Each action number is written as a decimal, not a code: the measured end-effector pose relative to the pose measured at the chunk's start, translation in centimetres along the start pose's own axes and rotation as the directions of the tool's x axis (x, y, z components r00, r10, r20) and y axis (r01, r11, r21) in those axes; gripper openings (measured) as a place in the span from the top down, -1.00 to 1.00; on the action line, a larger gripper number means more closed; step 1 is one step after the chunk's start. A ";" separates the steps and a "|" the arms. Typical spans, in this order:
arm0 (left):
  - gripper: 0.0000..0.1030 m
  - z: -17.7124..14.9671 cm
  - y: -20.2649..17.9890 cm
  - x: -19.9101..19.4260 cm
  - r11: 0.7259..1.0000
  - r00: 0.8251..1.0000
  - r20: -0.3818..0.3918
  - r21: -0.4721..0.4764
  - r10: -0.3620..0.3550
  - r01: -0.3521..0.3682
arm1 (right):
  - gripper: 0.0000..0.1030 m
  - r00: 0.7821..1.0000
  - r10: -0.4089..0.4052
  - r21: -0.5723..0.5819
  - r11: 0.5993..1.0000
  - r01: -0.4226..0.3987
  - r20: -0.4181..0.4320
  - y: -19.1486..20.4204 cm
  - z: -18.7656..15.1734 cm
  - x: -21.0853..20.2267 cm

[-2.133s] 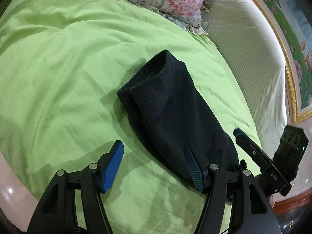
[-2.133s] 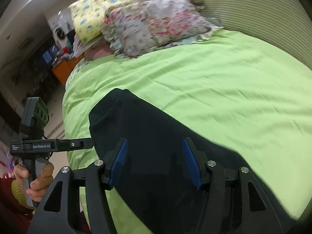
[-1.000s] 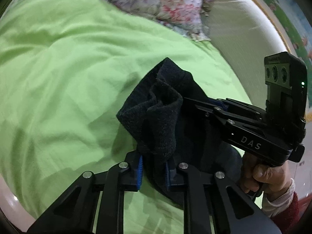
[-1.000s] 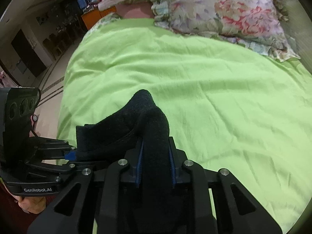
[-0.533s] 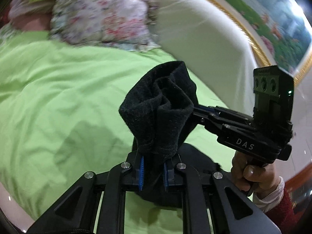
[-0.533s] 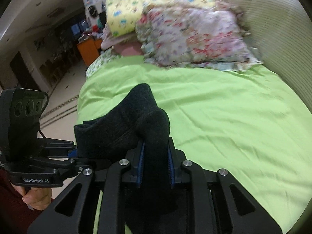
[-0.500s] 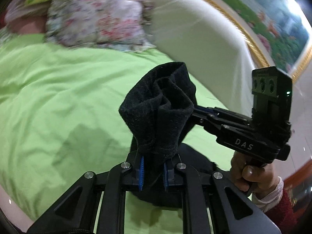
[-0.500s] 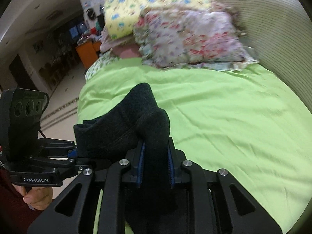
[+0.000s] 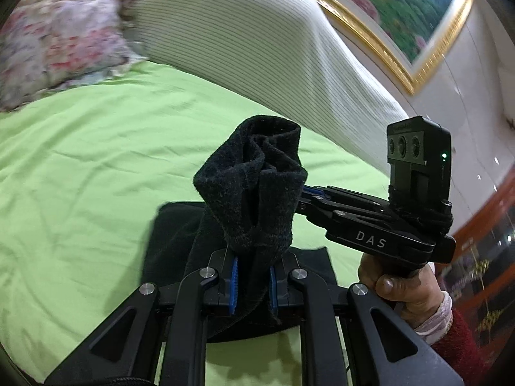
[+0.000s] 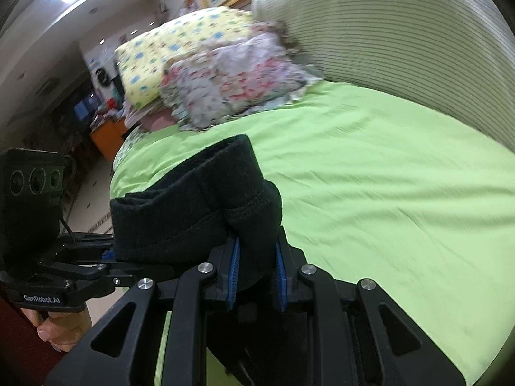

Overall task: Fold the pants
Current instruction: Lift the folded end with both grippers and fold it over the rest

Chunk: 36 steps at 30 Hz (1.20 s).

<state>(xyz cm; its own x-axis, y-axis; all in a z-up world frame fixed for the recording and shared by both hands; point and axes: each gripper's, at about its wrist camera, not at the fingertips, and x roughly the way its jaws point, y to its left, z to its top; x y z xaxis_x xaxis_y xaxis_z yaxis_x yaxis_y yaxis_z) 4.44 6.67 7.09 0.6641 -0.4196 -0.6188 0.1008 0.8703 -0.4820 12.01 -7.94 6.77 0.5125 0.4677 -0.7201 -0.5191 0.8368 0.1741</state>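
The black pants are bunched and lifted above the green bedspread. My left gripper is shut on one end of the bunched edge. My right gripper is shut on the other end of the same edge. The right gripper also shows in the left wrist view, clamped into the cloth from the right. The left gripper shows in the right wrist view, at the cloth's left end. The lower part of the pants still lies on the bed.
A white ribbed headboard cushion runs along the far side of the bed. Floral pillows and a yellow patterned pillow lie at the far end. A gold-framed picture hangs on the wall. Room furniture stands beyond the bed's left edge.
Both grippers closed on the near edge of the pants and lifted it off the bed. Since half a second ago both have risen and tilted further toward the headboard.
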 end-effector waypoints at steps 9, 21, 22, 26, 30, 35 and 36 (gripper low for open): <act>0.74 -1.9 -5.3 4.8 0.994 0.995 -0.100 0.106 -0.029 0.039 | 0.62 0.999 -0.024 0.135 0.991 0.018 0.044 -4.8 -4.9 -3.2; 0.74 -3.9 -9.0 9.4 0.976 0.984 -0.180 0.213 -0.011 0.049 | 0.62 0.995 -0.034 0.217 0.976 0.013 0.092 -8.5 -8.6 -5.0; 0.74 -3.9 -9.1 9.6 0.974 0.983 -0.182 0.220 -0.006 0.047 | 0.62 0.995 -0.036 0.223 0.975 0.014 0.094 -8.7 -8.9 -5.2; 0.74 -4.4 -9.5 10.8 0.967 0.981 -0.194 0.254 0.016 0.034 | 0.62 0.995 -0.042 0.237 0.971 0.018 0.096 -9.3 -10.0 -5.4; 0.73 -5.1 -10.1 11.9 0.957 0.977 -0.210 0.290 0.040 0.023 | 0.59 0.994 -0.076 0.250 0.967 0.054 0.078 -9.6 -10.8 -5.4; 0.67 -5.7 -10.6 13.4 0.953 0.970 -0.235 0.304 0.057 0.017 | 0.59 0.987 -0.155 0.301 0.943 0.138 0.033 -10.7 -11.8 -5.7; 0.66 -5.9 -10.8 13.6 0.949 0.970 -0.234 0.315 0.064 0.013 | 0.59 0.985 -0.171 0.313 0.938 0.152 0.033 -10.8 -12.0 -5.9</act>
<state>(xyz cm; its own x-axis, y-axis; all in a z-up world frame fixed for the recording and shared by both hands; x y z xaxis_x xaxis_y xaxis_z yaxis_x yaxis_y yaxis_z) 8.03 -9.96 0.22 0.4775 -0.4114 -0.7764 0.3374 0.9017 -0.2703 6.39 -23.14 1.08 0.6158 0.3268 -0.7169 -0.1946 0.9448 0.2635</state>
